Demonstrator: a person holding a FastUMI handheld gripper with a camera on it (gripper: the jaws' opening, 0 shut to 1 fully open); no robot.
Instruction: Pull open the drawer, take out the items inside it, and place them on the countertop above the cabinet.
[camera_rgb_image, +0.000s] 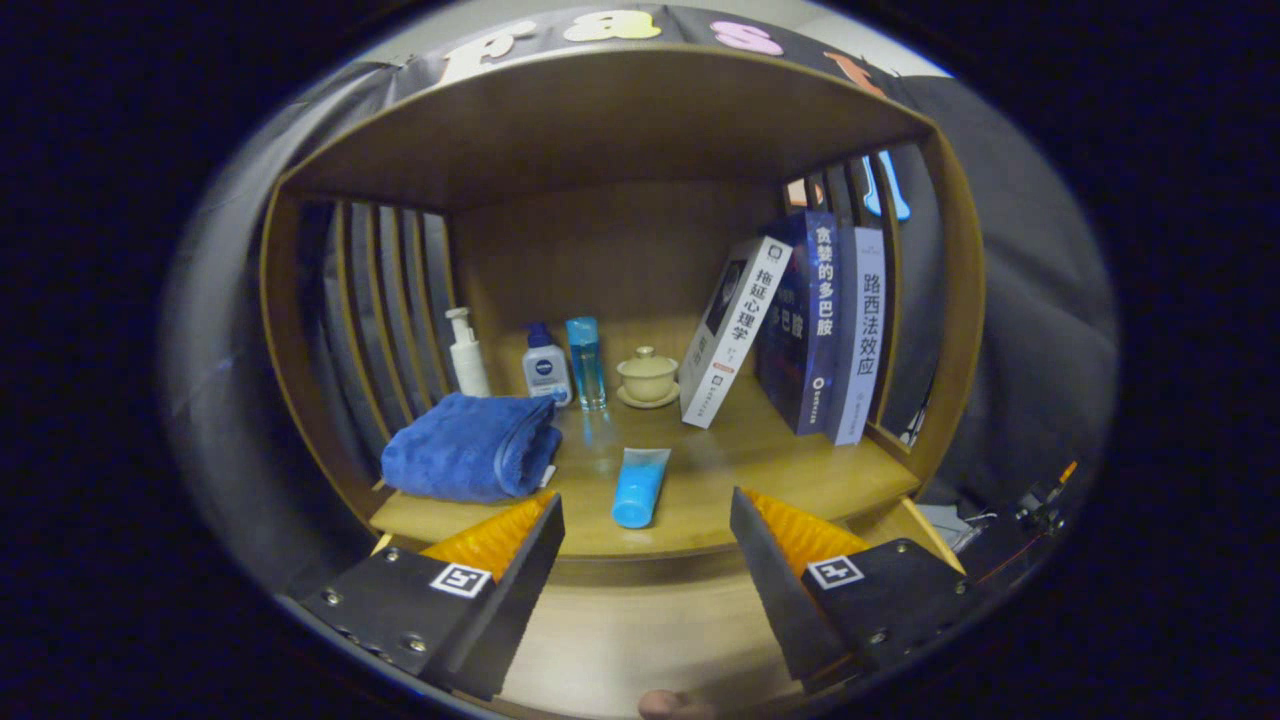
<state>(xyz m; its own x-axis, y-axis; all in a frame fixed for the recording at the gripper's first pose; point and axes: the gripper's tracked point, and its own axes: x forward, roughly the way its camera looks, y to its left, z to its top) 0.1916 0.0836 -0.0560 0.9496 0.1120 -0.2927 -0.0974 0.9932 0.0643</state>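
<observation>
My gripper (645, 545) is open, with nothing between its fingers (500, 590). Just beyond the fingertips lies a blue tube (639, 485) on the wooden countertop (780, 480), near its front edge. A folded blue towel (470, 448) rests on the countertop ahead of the left finger. Below the countertop's front edge, between the fingers, I see a wooden surface (620, 640) that could be the cabinet's drawer front or top; I cannot tell whether the drawer is open.
At the back of the wooden alcove stand a white pump bottle (467, 355), a small white bottle with a blue cap (546, 368), a tall blue bottle (586, 362) and a lidded tea cup (647, 378). Three books (800, 320) lean on the right. Slatted walls close both sides.
</observation>
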